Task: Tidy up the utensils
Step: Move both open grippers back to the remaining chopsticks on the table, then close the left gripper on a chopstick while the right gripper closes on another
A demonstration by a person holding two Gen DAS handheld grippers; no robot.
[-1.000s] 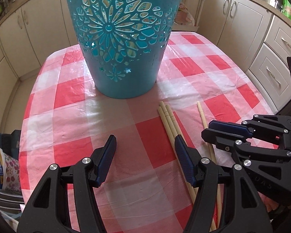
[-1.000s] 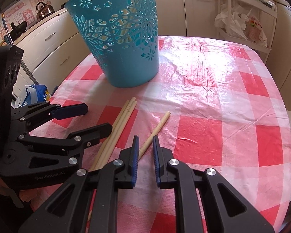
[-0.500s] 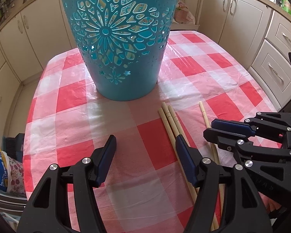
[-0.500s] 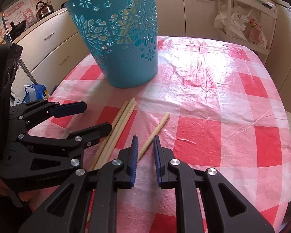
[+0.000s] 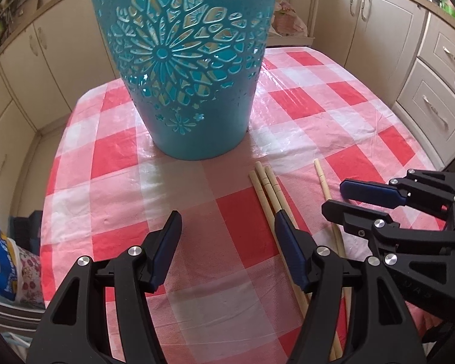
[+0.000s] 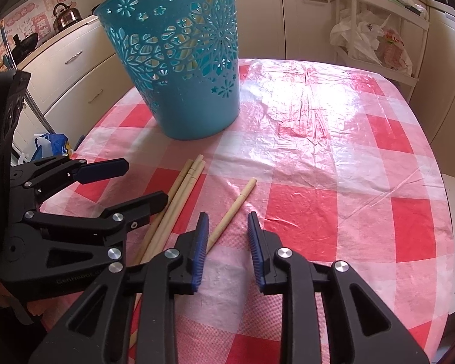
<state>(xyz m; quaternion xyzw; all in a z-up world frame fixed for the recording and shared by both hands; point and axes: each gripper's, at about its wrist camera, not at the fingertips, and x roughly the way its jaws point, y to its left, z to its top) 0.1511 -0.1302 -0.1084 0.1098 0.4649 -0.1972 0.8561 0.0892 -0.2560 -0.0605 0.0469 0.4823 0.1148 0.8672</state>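
A teal cut-out basket (image 5: 185, 69) stands upright on the red-and-white checked tablecloth (image 5: 106, 188); it also shows in the right wrist view (image 6: 185, 60). Three wooden chopsticks lie bunched together (image 5: 265, 188) in front of it, and a single chopstick (image 5: 324, 182) lies to their right. In the right wrist view the bundle (image 6: 179, 194) and the single chopstick (image 6: 233, 209) lie just ahead. My left gripper (image 5: 224, 227) is open and empty over the cloth, its right finger over the bundle. My right gripper (image 6: 226, 221) is open and empty, just right of the single chopstick.
Cream kitchen cabinets surround the table. A wire rack with plastic bags (image 6: 373, 39) stands beyond the far edge. A blue bag (image 5: 0, 264) sits on the floor to the left. The table edge falls away close on the right (image 6: 439, 182).
My right gripper's jaws have opened wider. Both grippers have drawn back slightly from the basket. The chopsticks have not moved.
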